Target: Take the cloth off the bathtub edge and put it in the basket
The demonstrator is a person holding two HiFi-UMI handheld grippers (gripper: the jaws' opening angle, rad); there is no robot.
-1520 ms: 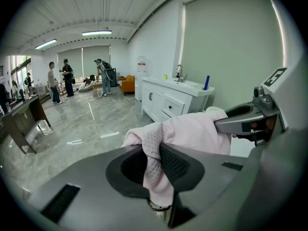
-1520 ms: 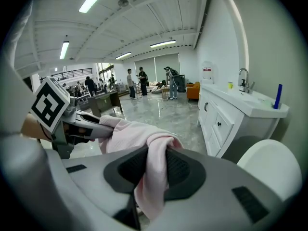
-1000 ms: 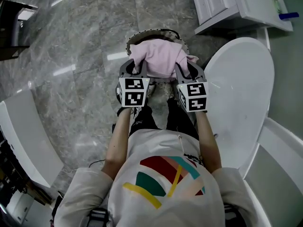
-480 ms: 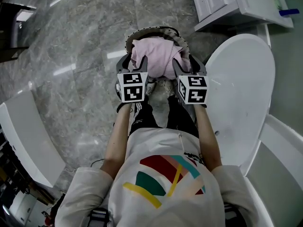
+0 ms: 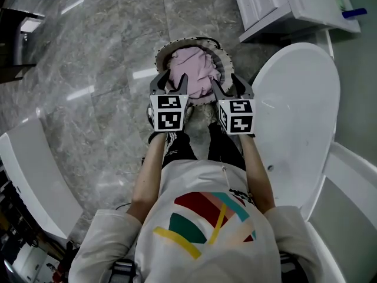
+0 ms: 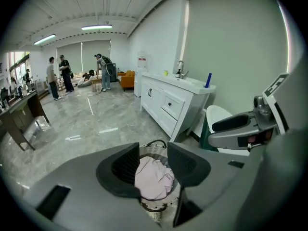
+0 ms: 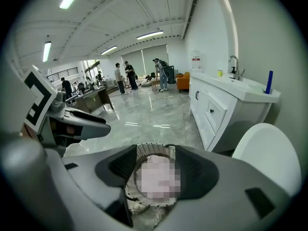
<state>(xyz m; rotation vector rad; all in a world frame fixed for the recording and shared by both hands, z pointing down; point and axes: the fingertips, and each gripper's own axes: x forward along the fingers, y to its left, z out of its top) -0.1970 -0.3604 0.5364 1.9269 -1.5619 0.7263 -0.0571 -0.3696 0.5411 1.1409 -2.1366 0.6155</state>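
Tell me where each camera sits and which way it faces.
Head view: on the person's head, facing steeply down at the basket holding the pink cloth; shows torso, forearms, left claw, right claw.
Left gripper view: on the left claw, looking along its jaws, which have just been opening and grip nothing, down at the cloth; right claw at right.
Right gripper view: on the right claw, same aim, jaws also just opened, empty; left claw at left.
Shared: all three see basket and cloth.

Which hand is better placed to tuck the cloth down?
Left, marginally: the left tongs, just opened and empty, hang over the cloth inside the basket; the right tongs, also just opened, straddle its rim.
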